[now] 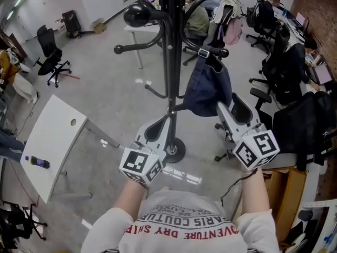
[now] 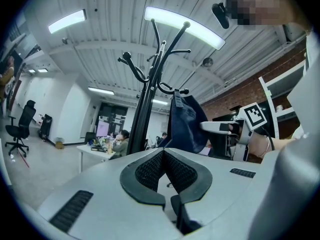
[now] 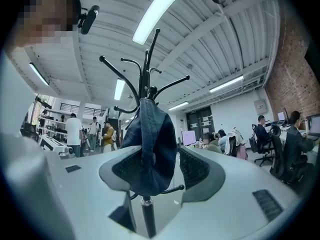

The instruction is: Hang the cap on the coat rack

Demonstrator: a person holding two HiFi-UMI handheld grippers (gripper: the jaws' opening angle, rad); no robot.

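A dark blue cap hangs by its back strap from a hook of the black coat rack. My right gripper is just under and beside it, jaws spread. In the right gripper view the cap hangs down between the pads; there is a clear gap on the right side, and on the left the cloth covers part of the pad. That gripper is open. My left gripper is near the rack's pole, lower down, with its pads together and nothing in them. From there the cap shows to the right of the pole.
The rack's round base stands on the grey floor below my hands. A white table with a small dark bottle is at the left. Office chairs, a black bag and seated people fill the right and back.
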